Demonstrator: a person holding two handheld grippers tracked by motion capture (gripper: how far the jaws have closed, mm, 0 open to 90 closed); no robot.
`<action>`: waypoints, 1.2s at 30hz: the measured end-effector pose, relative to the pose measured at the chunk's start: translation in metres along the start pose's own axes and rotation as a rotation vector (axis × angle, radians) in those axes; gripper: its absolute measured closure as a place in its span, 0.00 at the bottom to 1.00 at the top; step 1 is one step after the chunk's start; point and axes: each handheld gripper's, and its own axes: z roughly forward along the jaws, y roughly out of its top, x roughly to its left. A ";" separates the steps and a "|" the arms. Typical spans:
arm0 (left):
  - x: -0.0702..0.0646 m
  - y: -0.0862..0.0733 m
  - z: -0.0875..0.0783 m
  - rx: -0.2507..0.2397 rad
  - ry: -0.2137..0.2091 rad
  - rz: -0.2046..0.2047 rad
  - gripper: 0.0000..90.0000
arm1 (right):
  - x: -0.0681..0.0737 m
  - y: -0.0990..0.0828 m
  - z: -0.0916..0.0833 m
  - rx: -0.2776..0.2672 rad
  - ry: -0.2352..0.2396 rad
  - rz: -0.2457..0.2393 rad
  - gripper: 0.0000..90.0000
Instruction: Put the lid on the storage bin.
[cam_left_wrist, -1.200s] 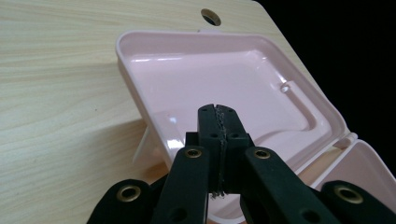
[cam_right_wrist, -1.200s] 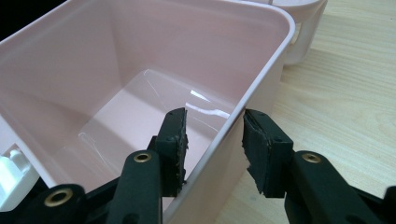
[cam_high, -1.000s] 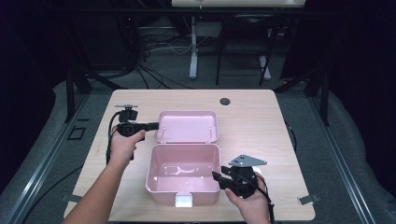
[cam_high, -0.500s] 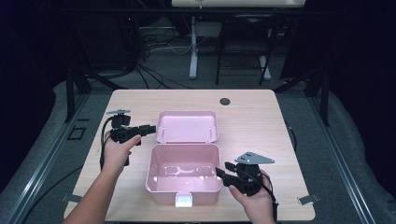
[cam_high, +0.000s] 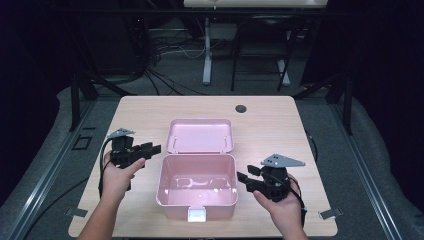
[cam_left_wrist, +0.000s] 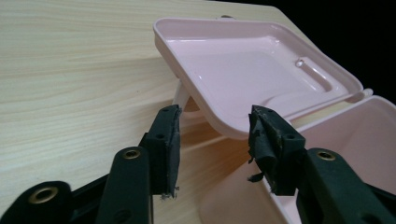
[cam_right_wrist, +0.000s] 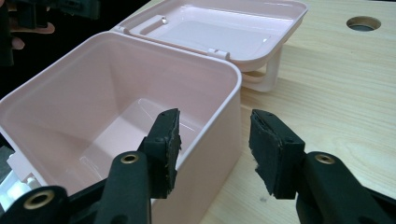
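Left claw (cam_high: 152, 148): jaws wide apart and just been opening; nothing pressed between the pads. One second back it sat at the lid's left rear corner; it has since drawn off to the left and nearer the person.
Right claw (cam_high: 243, 179): jaws wide, also just been opening; no contact seen. It has eased away from the box's right wall.
Box (cam_high: 197, 186): pink, open, empty inside, at the table's middle near the front edge; white latch tab facing the person.
Lid (cam_high: 200, 135): swung fully back behind the box, inner face up, propped on its handle. Same place in all three high views.
Table (cam_high: 145, 112): pale wood, small round hole at the rear.
Reading: both claws have let go and backed off, so the opening step appears complete and the lid stays put unaided.
Left claw to lid: in the left gripper view the lid's near corner (cam_left_wrist: 219, 126) lies just beyond the pads, apart from them.
Right claw to box: in the right gripper view the box's corner (cam_right_wrist: 233, 84) stands ahead of the gap between the jaws, not touching.
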 end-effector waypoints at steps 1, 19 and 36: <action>0.000 0.000 0.000 0.000 0.000 0.000 0.58 | -0.002 0.001 -0.001 -0.003 -0.003 -0.006 0.57; -0.004 -0.011 -0.011 0.040 -0.100 0.006 0.51 | -0.018 0.018 -0.003 0.155 -0.069 -0.120 0.54; -0.002 -0.013 -0.017 0.075 -0.078 0.019 0.50 | -0.040 0.027 0.000 0.367 -0.134 -0.170 0.51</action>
